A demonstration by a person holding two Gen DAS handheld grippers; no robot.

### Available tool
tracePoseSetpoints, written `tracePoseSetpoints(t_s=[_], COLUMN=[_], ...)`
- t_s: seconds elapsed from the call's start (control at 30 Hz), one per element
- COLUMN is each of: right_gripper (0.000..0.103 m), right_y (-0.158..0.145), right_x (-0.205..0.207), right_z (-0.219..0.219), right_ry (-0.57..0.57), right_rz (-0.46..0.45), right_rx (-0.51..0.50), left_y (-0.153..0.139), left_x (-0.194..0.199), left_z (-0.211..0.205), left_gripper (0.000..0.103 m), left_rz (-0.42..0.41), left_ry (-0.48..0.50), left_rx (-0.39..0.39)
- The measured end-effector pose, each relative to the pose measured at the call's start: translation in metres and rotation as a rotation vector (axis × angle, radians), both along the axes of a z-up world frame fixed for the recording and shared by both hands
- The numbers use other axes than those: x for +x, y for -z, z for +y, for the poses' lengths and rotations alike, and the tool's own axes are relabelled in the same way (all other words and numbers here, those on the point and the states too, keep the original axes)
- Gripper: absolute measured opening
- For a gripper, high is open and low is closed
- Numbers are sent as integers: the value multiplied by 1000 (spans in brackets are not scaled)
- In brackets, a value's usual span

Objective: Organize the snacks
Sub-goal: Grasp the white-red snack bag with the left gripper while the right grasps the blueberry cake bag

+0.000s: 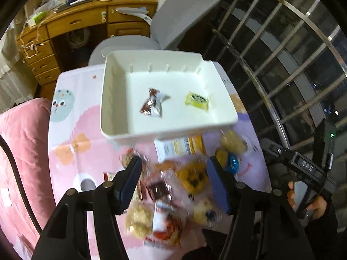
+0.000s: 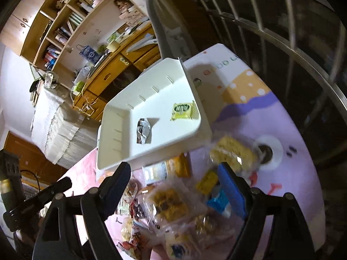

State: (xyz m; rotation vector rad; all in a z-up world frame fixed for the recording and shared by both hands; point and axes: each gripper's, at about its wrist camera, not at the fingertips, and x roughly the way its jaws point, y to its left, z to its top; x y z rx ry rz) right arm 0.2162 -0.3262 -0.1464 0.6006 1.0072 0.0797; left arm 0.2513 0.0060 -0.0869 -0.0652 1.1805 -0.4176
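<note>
On the pink-and-lilac patterned tablecloth [image 1: 71, 117], a blurred heap of wrapped snacks [image 1: 173, 186] lay just in front of a white plastic tray [image 1: 112, 99]; motion smear made most wrappers unreadable, and the heap's near edge was cut off by both cameras' frames. The left gripper [image 1: 173, 182] hung over the heap with its jaws spread wide, nothing between them. The right gripper [image 2: 175, 188] was likewise wide open and empty above the same pile. Inside the tray lay only a silver-and-brown wrapped candy [image 1: 153, 105] and a yellow packet [image 1: 197, 101], apart from each other, with bare floor around them. An orange-and-white packet [image 1: 182, 146] was partly hidden under the tray's front rim. A metal window grille [image 1: 282, 43] stood close beyond the table's right edge, and a grey office chair [image 1: 180, 15] stood behind the tray.
</note>
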Motion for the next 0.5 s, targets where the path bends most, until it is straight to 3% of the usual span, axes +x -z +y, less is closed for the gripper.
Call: tracePoseSetpoints(t_s=[0.37,0.5], right_gripper=[83,83], right_y=[7,11], right_x=[-72,-91], right_z=[56,73], right_ry=[95,133], right_rz=[34,38], right_rx=[-8,-5], left_y=[0,3], left_x=[-52,-62], left_z=[15,21], left_gripper=[65,72], left_rz=[-20,-14], left_ry=[200,249], left_rx=[51,55])
